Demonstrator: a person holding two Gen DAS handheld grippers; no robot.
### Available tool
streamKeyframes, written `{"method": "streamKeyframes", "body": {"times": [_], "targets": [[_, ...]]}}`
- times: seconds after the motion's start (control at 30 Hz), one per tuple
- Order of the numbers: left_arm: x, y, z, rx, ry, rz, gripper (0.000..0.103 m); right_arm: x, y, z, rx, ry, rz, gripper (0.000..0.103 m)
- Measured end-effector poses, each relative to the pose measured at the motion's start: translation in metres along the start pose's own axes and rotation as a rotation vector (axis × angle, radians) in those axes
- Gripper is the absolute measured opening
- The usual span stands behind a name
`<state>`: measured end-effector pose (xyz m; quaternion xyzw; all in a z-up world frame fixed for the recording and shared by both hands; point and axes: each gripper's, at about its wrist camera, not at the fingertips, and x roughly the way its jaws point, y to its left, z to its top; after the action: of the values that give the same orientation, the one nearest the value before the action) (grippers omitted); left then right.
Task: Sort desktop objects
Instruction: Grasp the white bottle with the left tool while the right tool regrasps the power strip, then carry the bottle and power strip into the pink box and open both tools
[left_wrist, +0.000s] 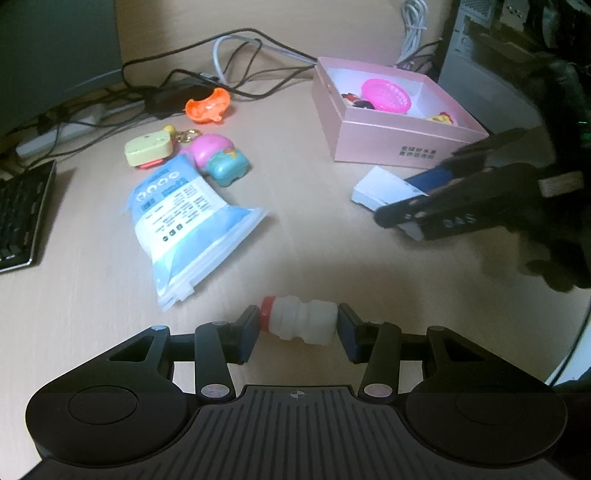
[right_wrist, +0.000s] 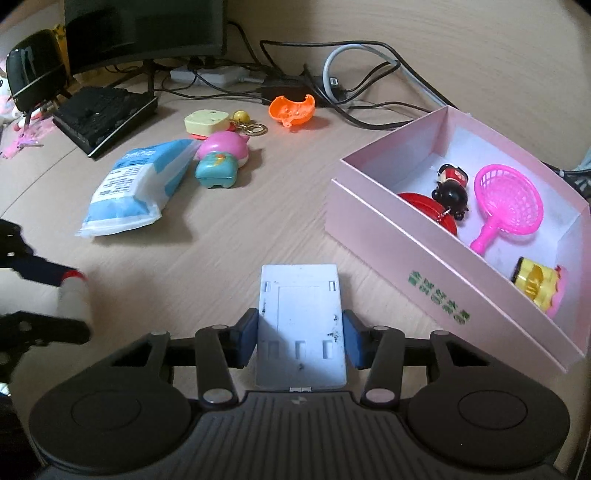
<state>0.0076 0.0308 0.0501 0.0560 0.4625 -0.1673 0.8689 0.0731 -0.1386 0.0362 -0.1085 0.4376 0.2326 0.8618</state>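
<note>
The left gripper has its jaws closed end to end on a small bottle, one blue pad on the red cap and the other on the base; the bottle is milky, ribbed plastic lying sideways just above the table. The right gripper has its jaws pressed on the long edges of a flat white card holder, a scuffed rectangle with moulded slots whose near end is hidden behind the gripper's body. In the left wrist view that gripper is a dark blur at the right edge, and what looks like a blue part under the holder is hard to make out. Further off lies a soft blue-and-white tissue pack, crinkled and glossy. Beside it sit a pink and teal toy and a pale yellow keychain block, touching or nearly so. To the right stands an open pink box of smooth card, holding a pink mesh scoop, a black and red figure and a yellow toy half cut off by its wall. Farthest back rests an orange shell near tangled cables.
</note>
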Motion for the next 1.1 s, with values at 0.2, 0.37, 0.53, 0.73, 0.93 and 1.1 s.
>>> {"method": "streamKeyframes", "body": {"times": [0.2,0.37,0.53,0.73,0.93,1.1], "targets": [[-0.015,-0.011,0.041,0.075,-0.101,-0.048,0.050,-0.070,-0.006,0.005,0.042,-0.097,0.013,0.047],[-0.031,-0.024,0.114,0.141,-0.259,-0.124,0.050,-0.155,-0.033,0.028,0.088,-0.289,-0.120,0.047],[-0.006,-0.058,0.179,0.207,-0.317,-0.154,0.050,-0.204,-0.063,0.048,0.135,-0.410,-0.256,0.047],[0.070,-0.092,0.209,0.224,-0.225,-0.155,0.050,-0.215,-0.099,0.049,0.247,-0.426,-0.303,0.047],[0.098,-0.076,0.194,0.152,-0.141,-0.132,0.066,-0.182,-0.117,0.043,0.301,-0.353,-0.283,0.047],[0.054,-0.049,0.163,0.061,-0.182,-0.098,0.078,-0.136,-0.136,0.048,0.390,-0.290,-0.204,0.047]]}}
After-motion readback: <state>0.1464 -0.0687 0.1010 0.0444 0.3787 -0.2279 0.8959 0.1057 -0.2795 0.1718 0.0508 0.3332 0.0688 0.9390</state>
